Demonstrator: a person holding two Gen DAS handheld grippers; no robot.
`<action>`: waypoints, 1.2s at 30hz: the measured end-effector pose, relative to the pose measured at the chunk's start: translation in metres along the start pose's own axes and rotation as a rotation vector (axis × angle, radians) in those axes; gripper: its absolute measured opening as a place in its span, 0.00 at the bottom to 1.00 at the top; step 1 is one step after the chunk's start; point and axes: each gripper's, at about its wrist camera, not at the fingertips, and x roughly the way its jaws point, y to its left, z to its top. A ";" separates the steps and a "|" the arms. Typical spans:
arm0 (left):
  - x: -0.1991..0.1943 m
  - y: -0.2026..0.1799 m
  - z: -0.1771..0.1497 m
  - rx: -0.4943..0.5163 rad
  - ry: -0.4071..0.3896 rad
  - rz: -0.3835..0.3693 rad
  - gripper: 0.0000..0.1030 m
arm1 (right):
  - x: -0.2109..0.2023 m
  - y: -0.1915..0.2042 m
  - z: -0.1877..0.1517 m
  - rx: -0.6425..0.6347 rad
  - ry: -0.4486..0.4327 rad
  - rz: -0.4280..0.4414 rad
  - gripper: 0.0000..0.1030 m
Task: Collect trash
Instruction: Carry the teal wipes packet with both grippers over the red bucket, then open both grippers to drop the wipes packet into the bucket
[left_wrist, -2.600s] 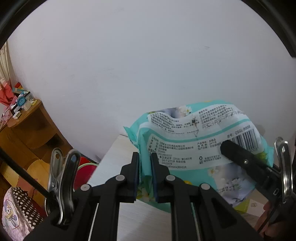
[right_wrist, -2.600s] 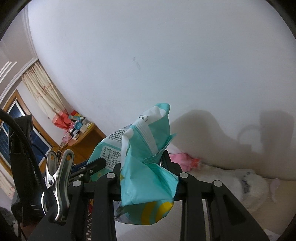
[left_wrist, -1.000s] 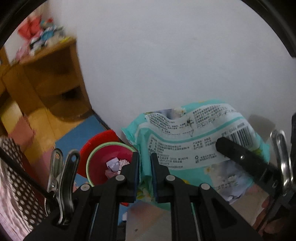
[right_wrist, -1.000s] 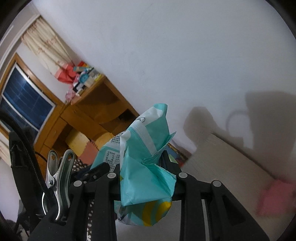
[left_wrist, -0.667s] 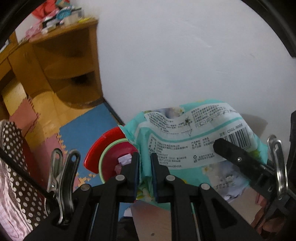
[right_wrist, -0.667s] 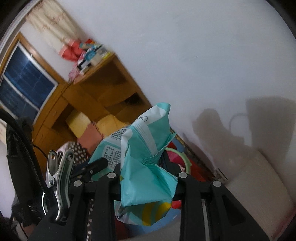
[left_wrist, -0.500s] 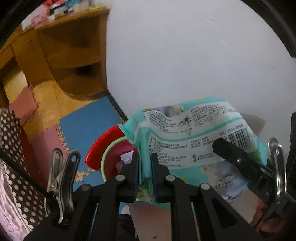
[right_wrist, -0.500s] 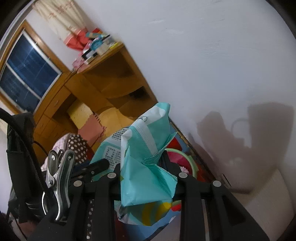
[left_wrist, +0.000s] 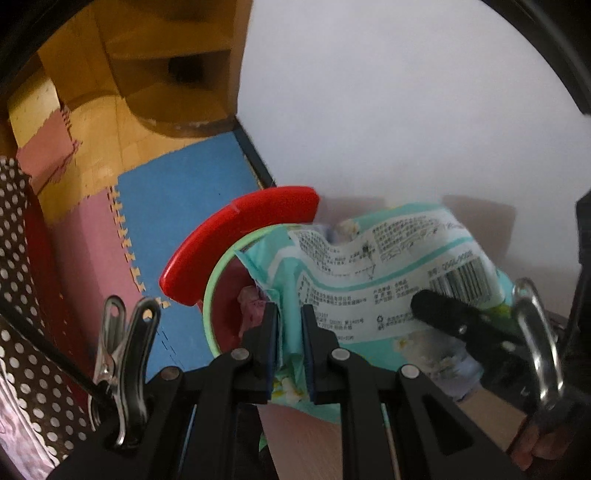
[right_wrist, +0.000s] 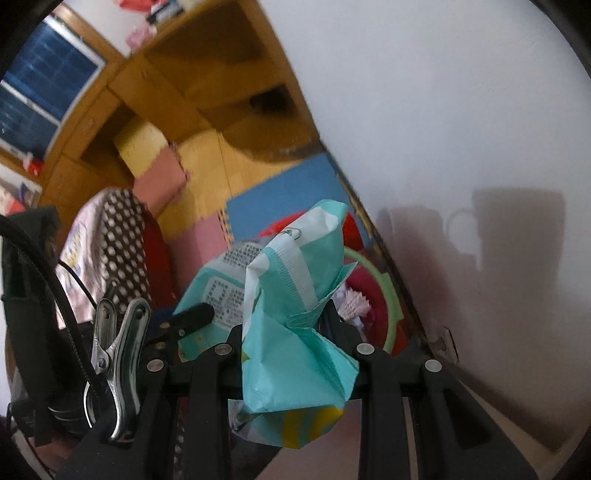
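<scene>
Teal wrapper pinched by both grippers above the bin.

I have the wrapper (left_wrist: 373, 291) stretched between my two tools: the left gripper (left_wrist: 289, 343) nips one edge with its jaws nearly together, the right gripper (right_wrist: 295, 332) clamps the crumpled other end. Below it I see the red bin (left_wrist: 221, 314) with its green rim and open red lid (left_wrist: 236, 236), paper scraps (right_wrist: 354, 301) inside, standing on foam floor mats (left_wrist: 177, 206) beside the white wall (left_wrist: 406, 92).

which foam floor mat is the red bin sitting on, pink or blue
The blue mat, next to the wall; the red bin rests on it, while the pink mat lies further from the wall.
</scene>
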 end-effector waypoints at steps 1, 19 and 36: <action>0.006 0.003 0.000 -0.008 0.005 0.000 0.12 | 0.012 -0.003 0.005 0.024 0.048 0.014 0.28; 0.141 0.044 -0.006 -0.094 0.150 0.006 0.14 | 0.179 -0.018 0.019 -0.184 0.498 -0.078 0.29; 0.140 0.052 -0.008 -0.056 0.116 0.027 0.46 | 0.201 -0.042 0.017 -0.235 0.454 -0.084 0.55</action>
